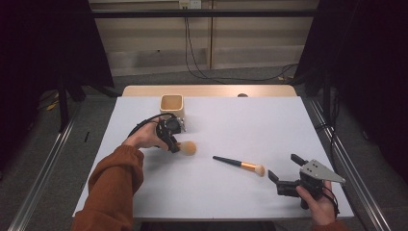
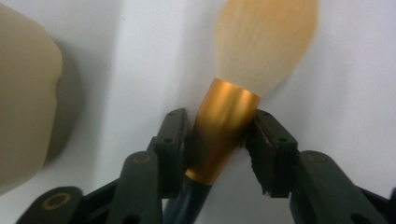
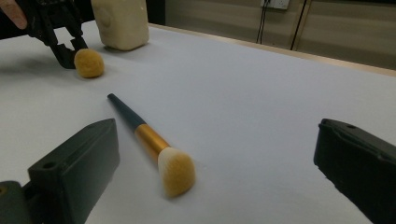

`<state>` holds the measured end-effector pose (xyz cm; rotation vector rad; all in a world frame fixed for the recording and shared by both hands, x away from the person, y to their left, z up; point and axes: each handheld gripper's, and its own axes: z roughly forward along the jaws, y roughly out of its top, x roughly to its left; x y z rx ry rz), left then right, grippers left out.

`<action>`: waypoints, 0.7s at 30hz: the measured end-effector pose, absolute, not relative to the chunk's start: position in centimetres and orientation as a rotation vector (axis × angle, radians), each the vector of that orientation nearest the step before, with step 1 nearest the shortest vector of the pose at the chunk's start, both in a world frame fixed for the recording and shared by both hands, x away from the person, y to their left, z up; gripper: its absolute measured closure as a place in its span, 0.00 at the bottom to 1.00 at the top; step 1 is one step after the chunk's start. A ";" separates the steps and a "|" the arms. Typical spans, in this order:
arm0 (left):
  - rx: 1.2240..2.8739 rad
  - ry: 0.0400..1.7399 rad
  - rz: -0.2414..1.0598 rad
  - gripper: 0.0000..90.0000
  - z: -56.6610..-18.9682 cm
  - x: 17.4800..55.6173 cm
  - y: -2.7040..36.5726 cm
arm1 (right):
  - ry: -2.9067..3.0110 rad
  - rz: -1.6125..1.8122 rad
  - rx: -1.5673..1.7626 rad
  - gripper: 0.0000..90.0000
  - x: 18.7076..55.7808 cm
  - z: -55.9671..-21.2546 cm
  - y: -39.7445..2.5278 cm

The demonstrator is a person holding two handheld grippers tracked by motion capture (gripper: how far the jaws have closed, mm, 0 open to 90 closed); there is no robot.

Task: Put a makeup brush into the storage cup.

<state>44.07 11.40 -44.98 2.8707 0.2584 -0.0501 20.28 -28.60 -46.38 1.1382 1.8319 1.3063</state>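
Note:
My left gripper (image 2: 219,136) is shut on the orange metal collar of a large makeup brush (image 2: 226,126); its fluffy tan head (image 2: 266,39) points away from the jaws. In the high view this gripper (image 1: 174,146) is left of centre, with the brush head (image 1: 187,147) low over the white table. A second, slimmer brush (image 1: 240,165) with a dark handle lies flat near the middle. My right gripper (image 1: 285,167) stands open just right of that brush's head. In the right gripper view the lying brush (image 3: 150,141) is between the wide-apart jaws, nearer the left one.
A cream cup (image 1: 172,106) stands upright at the back, just behind the left gripper, and appears at the left edge (image 2: 23,107) of the left gripper view. The white table (image 1: 250,122) has bare room across its right half. Black stands and cables flank the table.

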 end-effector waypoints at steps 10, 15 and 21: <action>2.844 0.319 -0.031 0.73 -45.0 43.9 11.5 | 1.839 1.302 1.136 0.00 20.3 -46.4 -28.6; 2.865 0.317 -0.035 0.74 -44.8 44.0 11.5 | 1.838 1.300 1.137 0.00 20.2 -46.4 -28.6; 2.829 0.382 -0.071 0.74 -44.6 44.0 11.5 | 1.837 1.299 1.140 0.00 20.1 -46.4 -28.7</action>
